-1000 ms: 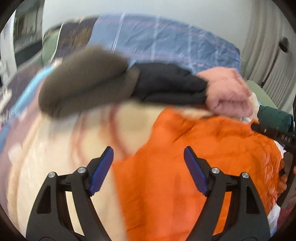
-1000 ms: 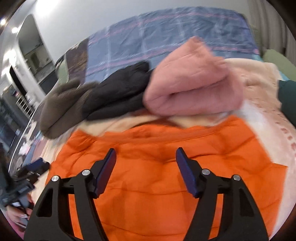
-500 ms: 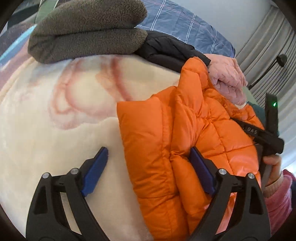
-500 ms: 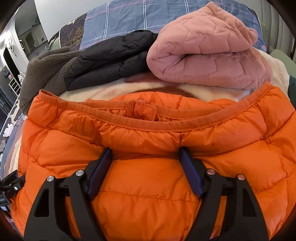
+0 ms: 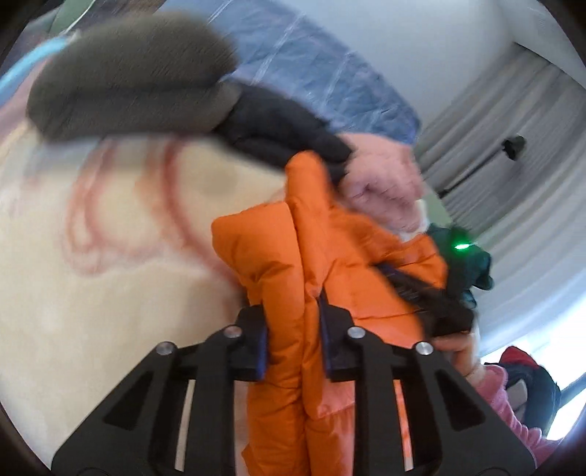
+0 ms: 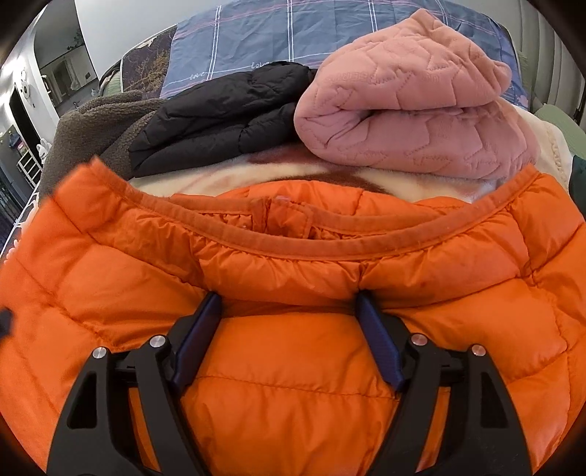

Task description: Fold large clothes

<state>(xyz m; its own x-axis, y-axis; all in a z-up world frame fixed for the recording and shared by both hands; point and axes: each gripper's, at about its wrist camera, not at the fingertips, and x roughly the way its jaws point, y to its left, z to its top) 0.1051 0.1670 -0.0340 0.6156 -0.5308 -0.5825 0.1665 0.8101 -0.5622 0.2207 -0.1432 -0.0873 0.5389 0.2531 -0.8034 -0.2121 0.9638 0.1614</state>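
Observation:
An orange puffer jacket lies on a cream blanket on the bed. My left gripper is shut on a thick fold at the jacket's left edge. In the right wrist view the jacket fills the lower frame, collar toward the far side. My right gripper is open, its jaws wide apart and pressed onto the jacket just below the collar. The right gripper also shows in the left wrist view, held by a hand.
Behind the jacket lie three folded garments: a grey-brown fleece, a black puffer and a pink quilted jacket. A blue plaid cover lies beyond. A dark green garment sits at the right, curtains behind.
My left gripper has closed on the jacket's left edge fold and the view has blurred with motion. My right gripper stays open on the jacket below the collar.

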